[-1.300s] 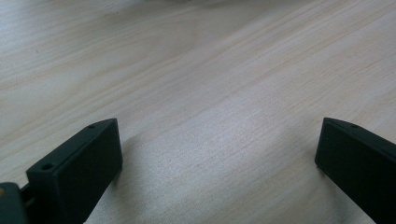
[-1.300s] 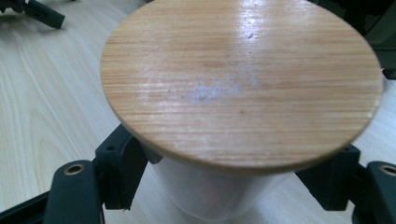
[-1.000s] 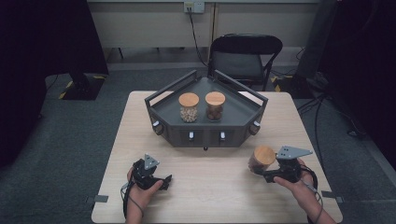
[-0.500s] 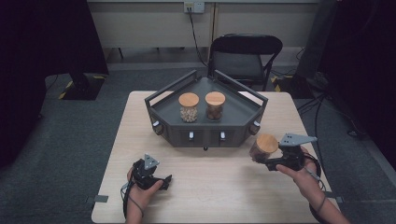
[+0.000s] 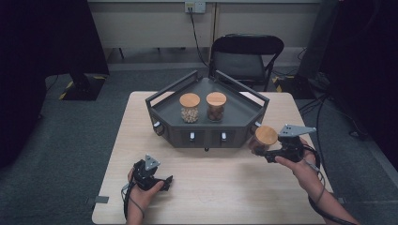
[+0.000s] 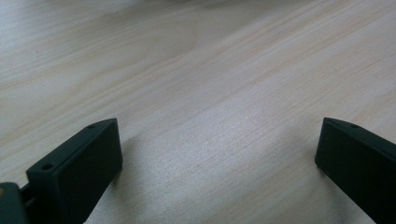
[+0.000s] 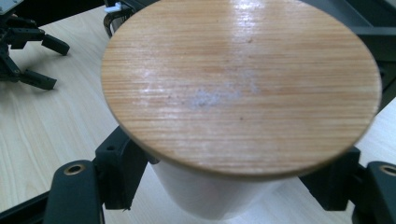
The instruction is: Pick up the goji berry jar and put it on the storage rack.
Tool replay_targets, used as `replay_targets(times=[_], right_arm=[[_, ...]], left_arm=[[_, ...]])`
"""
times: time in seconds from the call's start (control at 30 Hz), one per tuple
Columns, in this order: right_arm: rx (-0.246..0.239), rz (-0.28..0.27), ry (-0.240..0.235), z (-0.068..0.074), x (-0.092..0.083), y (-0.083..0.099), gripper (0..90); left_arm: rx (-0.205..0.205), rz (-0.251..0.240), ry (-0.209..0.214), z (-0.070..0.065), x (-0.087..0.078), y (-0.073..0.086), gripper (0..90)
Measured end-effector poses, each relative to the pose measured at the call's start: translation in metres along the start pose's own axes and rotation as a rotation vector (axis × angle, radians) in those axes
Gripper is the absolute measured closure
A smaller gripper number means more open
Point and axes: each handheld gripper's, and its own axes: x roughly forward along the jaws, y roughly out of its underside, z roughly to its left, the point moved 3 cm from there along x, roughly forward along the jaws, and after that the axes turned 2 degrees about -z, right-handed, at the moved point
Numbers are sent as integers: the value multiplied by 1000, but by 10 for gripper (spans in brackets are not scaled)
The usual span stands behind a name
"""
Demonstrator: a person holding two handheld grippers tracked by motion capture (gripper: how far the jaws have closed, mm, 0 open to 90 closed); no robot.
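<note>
My right gripper (image 5: 263,149) is shut on a glass jar with a round wooden lid (image 5: 266,135), held above the table by the right front corner of the dark tray (image 5: 244,112). In the right gripper view the jar's lid (image 7: 240,86) is close up, and both jaws clamp the jar's body below it. Two more jars stand in the tray: one with pale contents (image 5: 189,108) and one with brown contents (image 5: 216,106). My left gripper (image 5: 162,180) rests on the table near the front left, open. Its jaws stand wide apart over bare wood (image 6: 219,140).
The dark tray has raised rails and small knobs (image 5: 192,136) on its front face. A black chair (image 5: 246,58) stands behind the table. In the right gripper view the left gripper (image 7: 28,51) lies far off at the upper left. The wooden table (image 5: 225,187) spreads between the hands.
My right gripper has lifted the jar off the table and carried it up toward the tray's right front corner. The left gripper has stayed where it was.
</note>
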Motion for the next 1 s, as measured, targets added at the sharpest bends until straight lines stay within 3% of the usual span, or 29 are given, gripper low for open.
replay_targets(times=[0.4,1.0], right_arm=[[12,-1,4,-4,5,-20,253],[-8,13,19,-8,10,-48,253]], left_arm=[[0,0,0,0,0,0,0],[0,0,0,0,0,0,0]])
